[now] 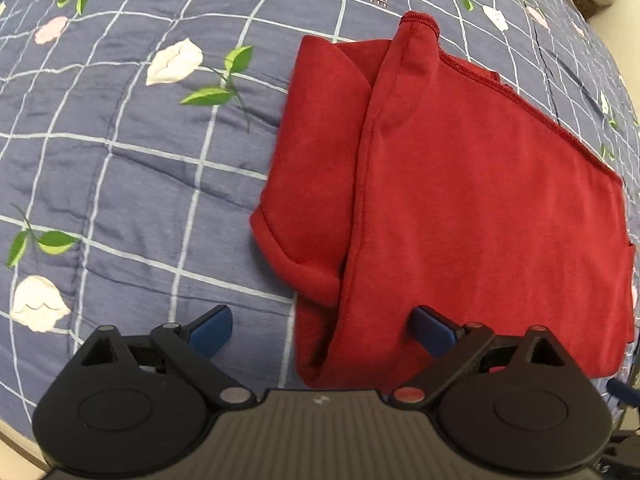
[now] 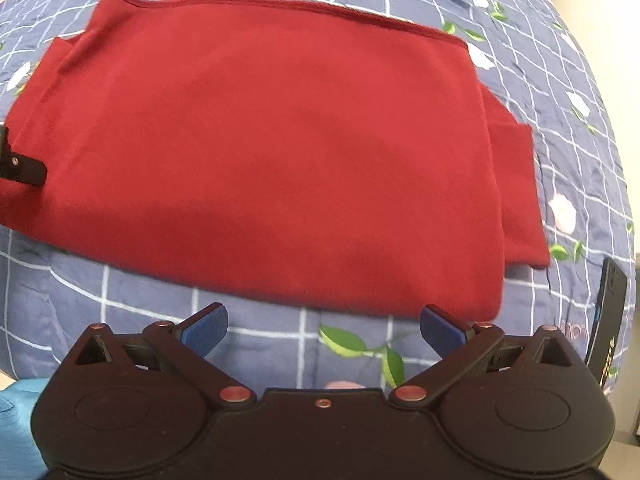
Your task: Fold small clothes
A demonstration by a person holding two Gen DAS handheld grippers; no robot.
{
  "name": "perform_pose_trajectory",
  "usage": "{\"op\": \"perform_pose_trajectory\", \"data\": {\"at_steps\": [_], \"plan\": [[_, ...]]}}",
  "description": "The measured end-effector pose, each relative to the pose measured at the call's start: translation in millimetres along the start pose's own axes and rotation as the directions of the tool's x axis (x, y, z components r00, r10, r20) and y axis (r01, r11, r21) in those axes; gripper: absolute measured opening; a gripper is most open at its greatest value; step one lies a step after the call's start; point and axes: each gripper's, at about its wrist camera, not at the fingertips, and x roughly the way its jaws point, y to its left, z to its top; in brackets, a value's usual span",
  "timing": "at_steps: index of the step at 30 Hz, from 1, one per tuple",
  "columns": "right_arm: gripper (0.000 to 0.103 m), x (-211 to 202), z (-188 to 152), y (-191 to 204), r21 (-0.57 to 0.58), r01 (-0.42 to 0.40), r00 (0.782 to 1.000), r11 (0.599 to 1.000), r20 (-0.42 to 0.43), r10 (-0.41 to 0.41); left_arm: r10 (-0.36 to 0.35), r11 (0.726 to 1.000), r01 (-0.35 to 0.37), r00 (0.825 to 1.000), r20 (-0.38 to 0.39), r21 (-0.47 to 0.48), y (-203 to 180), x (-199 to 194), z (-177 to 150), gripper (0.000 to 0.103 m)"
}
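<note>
A red T-shirt (image 1: 460,184) lies flat on a blue quilt (image 1: 120,152) with white grid lines and printed flowers, folded in half so one sleeve (image 1: 304,216) pokes out at the side. We hold our left gripper (image 1: 322,330) low over the shirt's near edge, jaws spread and empty, likely ready to pinch that sleeve side. Our right gripper (image 2: 323,328) hovers just short of the folded edge, also spread wide and holding nothing. A dark phone-like object (image 2: 610,320) lies at the quilt's right edge
</note>
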Motion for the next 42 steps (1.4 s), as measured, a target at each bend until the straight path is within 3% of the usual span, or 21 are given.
{"op": "perform_pose_trajectory", "data": {"at_steps": [7, 11, 18, 20, 27, 31, 34, 37, 42], "plan": [[0.102, 5, -3, 0, 0.021, -0.010, 1.000, 1.000, -0.026, 0.011, -0.010, 1.000, 0.009, 1.000, -0.024, -0.010, -13, 6, -3, 0.085], [0.102, 5, -4, 0, 0.001, -0.020, 1.000, 1.000, -0.022, 0.020, -0.020, 1.000, 0.020, 0.999, -0.026, -0.008, -24, 7, -3, 0.066], [0.102, 2, -3, -15, -0.026, -0.021, 1.000, 0.999, -0.002, 0.021, 0.002, 0.999, -0.001, 1.000, 0.010, -0.053, -43, 0, -5, 0.024], [0.102, 0, -4, -23, -0.030, -0.020, 1.000, 0.999, 0.003, 0.020, 0.014, 0.998, -0.013, 1.000, 0.023, -0.059, -50, -5, -8, 0.018], [0.102, -6, -1, -59, -0.041, -0.011, 0.999, 0.999, 0.030, 0.013, 0.114, 0.993, -0.113, 0.990, 0.080, -0.018, -96, -30, -6, 0.012], [0.102, -6, 1, -80, -0.040, -0.010, 0.999, 0.999, 0.048, 0.012, 0.086, 0.996, -0.090, 0.984, 0.157, 0.014, -129, -65, -6, 0.012], [0.102, -6, 1, -95, -0.042, -0.010, 0.998, 0.999, 0.058, 0.013, 0.059, 0.991, -0.084, 0.974, 0.219, 0.107, -168, -84, -3, 0.011], [0.102, -5, 1, -113, -0.048, -0.011, 0.998, 0.999, 0.055, 0.014, 0.047, 0.963, -0.114, 0.963, 0.266, 0.245, -219, -93, -6, 0.011], [0.102, -1, -8, -154, -0.028, -0.014, 0.999, 0.999, 0.047, 0.016, -0.002, 0.887, -0.132, 0.957, 0.290, 0.443, -300, -90, -28, 0.011]]}}
